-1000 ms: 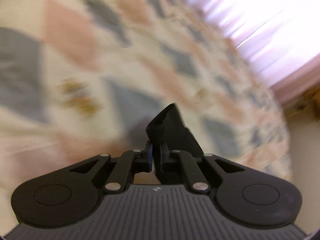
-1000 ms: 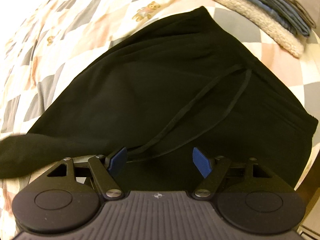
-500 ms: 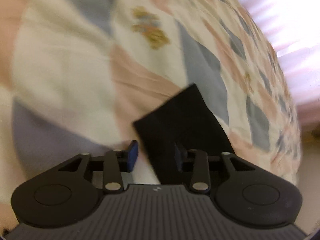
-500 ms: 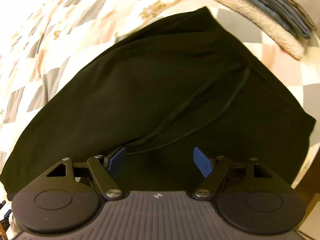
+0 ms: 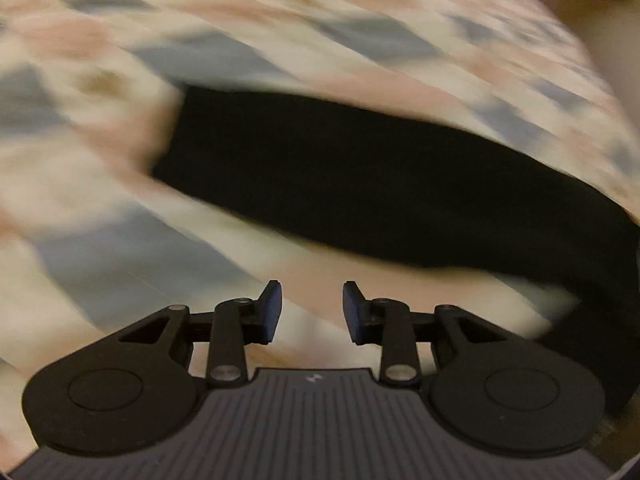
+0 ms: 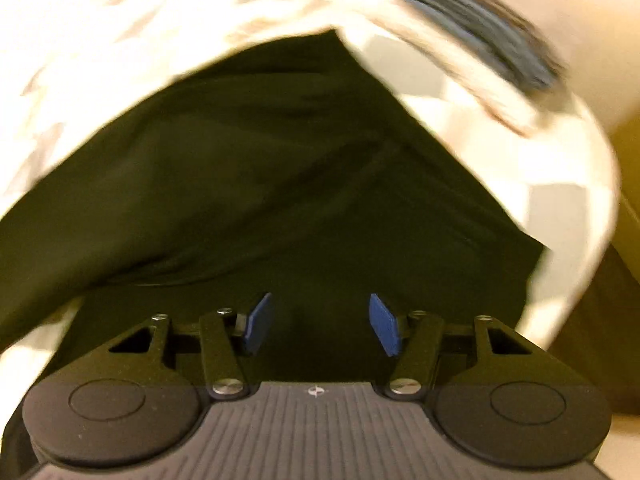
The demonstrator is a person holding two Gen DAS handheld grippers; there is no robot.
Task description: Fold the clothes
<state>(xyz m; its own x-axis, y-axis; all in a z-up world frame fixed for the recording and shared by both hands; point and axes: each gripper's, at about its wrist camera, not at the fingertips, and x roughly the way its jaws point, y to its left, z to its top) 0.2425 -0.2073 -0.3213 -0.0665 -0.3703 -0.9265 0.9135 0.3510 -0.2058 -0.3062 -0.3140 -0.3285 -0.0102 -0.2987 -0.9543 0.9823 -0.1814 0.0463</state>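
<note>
Lying flat across the checkered bedspread (image 5: 360, 12), the black garment (image 5: 360, 184) stretches as a dark band ahead of the left hand-held gripper (image 5: 312, 312), whose jaws gape empty. The right hand-held gripper (image 6: 316, 324) (both views blurred) hangs wide apart over the garment's broad part, grasping nothing.

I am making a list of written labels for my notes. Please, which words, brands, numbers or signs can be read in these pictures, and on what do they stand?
No readable words or numbers in either view.
Left gripper: small pale emblem on its ribbed body, a symbol only, no letters.
Right gripper: similar small emblem, also no letters.
Checkered bed cover and black garment: blurred; no text visible.
</note>
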